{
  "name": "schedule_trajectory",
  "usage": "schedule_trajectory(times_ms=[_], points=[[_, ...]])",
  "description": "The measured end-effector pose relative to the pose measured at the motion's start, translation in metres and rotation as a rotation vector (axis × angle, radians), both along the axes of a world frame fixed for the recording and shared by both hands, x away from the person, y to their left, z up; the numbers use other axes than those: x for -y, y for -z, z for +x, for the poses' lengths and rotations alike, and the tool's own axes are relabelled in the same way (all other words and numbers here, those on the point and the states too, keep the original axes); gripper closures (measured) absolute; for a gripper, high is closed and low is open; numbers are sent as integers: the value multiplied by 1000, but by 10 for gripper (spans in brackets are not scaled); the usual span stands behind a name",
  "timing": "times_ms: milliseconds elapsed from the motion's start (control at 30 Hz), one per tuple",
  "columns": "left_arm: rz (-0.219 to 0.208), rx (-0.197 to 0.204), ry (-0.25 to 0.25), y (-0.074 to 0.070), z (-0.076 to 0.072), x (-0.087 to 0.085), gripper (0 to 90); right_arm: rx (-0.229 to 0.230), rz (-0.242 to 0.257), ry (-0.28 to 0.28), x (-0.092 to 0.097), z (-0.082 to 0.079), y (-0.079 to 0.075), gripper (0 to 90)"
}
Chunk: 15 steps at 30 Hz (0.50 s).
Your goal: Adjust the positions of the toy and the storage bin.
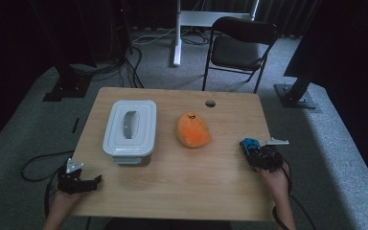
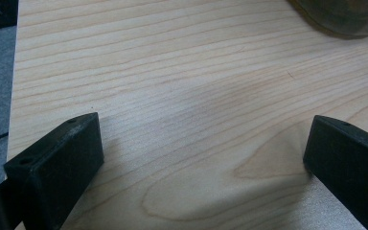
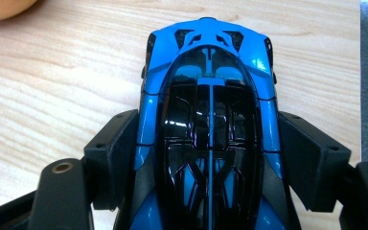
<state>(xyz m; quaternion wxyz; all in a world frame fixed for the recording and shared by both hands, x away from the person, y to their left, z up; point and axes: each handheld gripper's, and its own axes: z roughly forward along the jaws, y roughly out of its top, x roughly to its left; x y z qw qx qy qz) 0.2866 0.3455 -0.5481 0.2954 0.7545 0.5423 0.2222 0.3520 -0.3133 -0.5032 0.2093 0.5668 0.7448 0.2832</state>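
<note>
— Blue, glossy, with a black canopy: that is the toy car [image 3: 210, 129] in the right gripper view, nose pointing away, both black jaws pressed against its flanks.

— So the right gripper [image 1: 255, 149] is pinching it?

— Yes, clamped on the car's sides about halfway along its body. From the high view you only get a small blue patch [image 1: 249, 145] at the front of that gripper, near the table's [image 1: 172, 191] right edge. The close view adds the canopy and the pads on the flanks.

— And the left gripper [image 1: 95, 182]?

— Its own view shows the two jaws spread wide with nothing but bare pale wood between them. In the high view it sits at the near left corner of the table, jaws aimed to the right.

— What lies beyond the tongs?

— Ahead of the left gripper, further up the table, is a grey box [image 1: 130, 130] with its lid on. The left gripper view catches just a dark rounded edge of something at its upper right; I cannot tell what it is. Up and to the left of the right gripper, well apart from it, lies an orange plush toy [image 1: 192, 130]; the right gripper view shows a sliver of orange [image 3: 2, 8] at its top left corner.

— Anything further off?

— Past the far edge of the table, on grey carpet, stands a black chair [image 1: 239, 48], seen from the high view.
</note>
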Motion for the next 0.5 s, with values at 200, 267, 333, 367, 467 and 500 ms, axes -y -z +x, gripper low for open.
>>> schedule_trajectory(times_ms=[200, 267, 333, 367, 467, 500], points=[[0, 0, 0, 0, 0, 0, 4, -2, 3, 14, 1, -11, 6, 268], [0, 0, 0, 0, 0, 0, 4, -6, -4, 19, 2, -14, 8, 268], [0, 0, 0, 0, 0, 0, 4, -1, -31, 30, 1, -18, 10, 268], [0, 0, 0, 0, 0, 0, 4, -4, -24, 31, 2, -19, 11, 268], [0, 0, 0, 0, 0, 0, 4, -3, -11, 41, 5, -25, 13, 268], [0, 0, 0, 0, 0, 0, 4, 2, -12, 45, 5, -27, 13, 268]])
